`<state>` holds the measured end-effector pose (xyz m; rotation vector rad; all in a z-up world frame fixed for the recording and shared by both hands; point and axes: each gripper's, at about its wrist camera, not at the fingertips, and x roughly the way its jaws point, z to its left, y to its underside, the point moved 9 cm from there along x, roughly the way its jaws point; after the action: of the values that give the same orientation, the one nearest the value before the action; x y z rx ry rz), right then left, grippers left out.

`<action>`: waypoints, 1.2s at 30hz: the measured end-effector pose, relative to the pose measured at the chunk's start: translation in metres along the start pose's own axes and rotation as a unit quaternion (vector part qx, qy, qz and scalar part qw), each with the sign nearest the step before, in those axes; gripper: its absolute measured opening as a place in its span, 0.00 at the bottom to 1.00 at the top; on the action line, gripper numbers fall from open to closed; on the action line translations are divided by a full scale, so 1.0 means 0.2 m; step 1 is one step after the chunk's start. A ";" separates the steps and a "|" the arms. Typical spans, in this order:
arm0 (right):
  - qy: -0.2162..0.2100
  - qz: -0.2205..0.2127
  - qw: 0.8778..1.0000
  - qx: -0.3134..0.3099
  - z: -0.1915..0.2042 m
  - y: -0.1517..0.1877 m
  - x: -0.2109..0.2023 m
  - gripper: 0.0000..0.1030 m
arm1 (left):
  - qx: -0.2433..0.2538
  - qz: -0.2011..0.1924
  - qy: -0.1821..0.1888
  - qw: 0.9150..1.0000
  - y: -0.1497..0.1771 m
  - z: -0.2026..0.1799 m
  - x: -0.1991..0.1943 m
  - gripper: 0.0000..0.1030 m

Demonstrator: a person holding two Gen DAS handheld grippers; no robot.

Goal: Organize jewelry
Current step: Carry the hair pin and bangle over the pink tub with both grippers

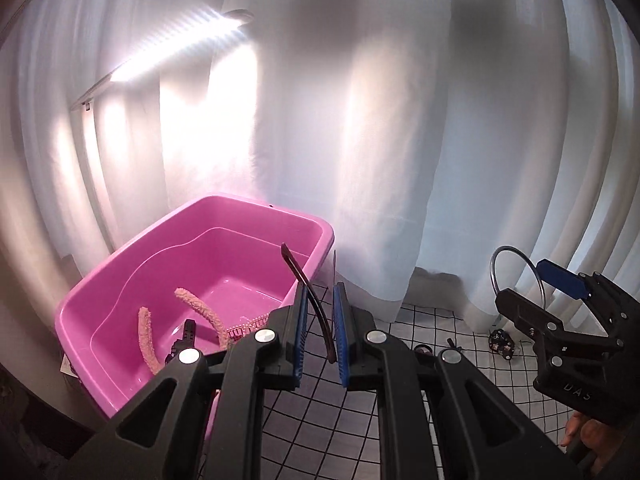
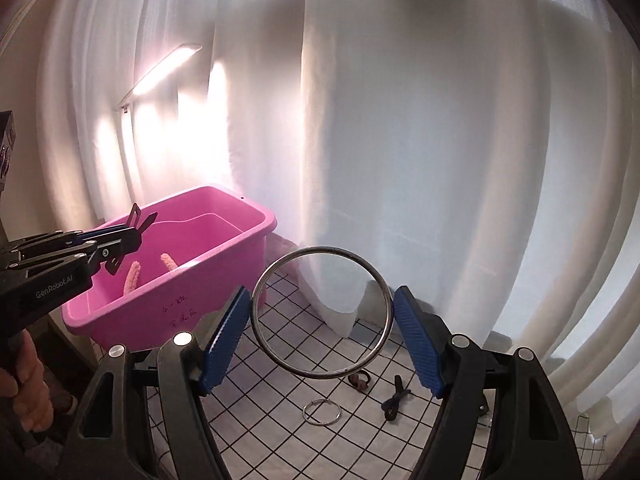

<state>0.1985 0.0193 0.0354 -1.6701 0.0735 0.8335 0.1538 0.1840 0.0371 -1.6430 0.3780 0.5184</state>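
My left gripper [image 1: 320, 312] is shut on a dark curved hair clip [image 1: 306, 292], held near the right rim of the pink plastic tub [image 1: 100, 280]; it also shows in the right wrist view [image 2: 128, 236]. Inside the tub lie a fuzzy peach headband [image 1: 200, 308], a black piece and a pearl comb [image 1: 248, 326]. My right gripper [image 2: 322, 324] is shut on a large silver bangle [image 2: 384, 292], held above the grid-patterned tabletop [image 2: 280, 412]; it shows in the left wrist view too [image 1: 560, 292].
On the tabletop lie a smaller silver ring [image 2: 322, 412], a dark bow [image 2: 396, 396] and a brown ring-like piece [image 2: 360, 380]. A dark floral piece [image 1: 500, 342] lies under my right gripper. White curtains [image 2: 400, 140] hang behind everything. A strip lamp [image 1: 176, 48] glows at the left.
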 end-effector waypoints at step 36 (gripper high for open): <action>-0.217 0.127 0.962 -0.103 0.93 -0.31 0.94 0.69 | -0.175 0.103 -0.174 0.964 0.16 0.95 0.28 0.13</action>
<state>0.2777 0.2728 -0.0242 -1.6521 -0.1080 1.4283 0.1618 0.3707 -0.0368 -1.8139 0.2018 1.0624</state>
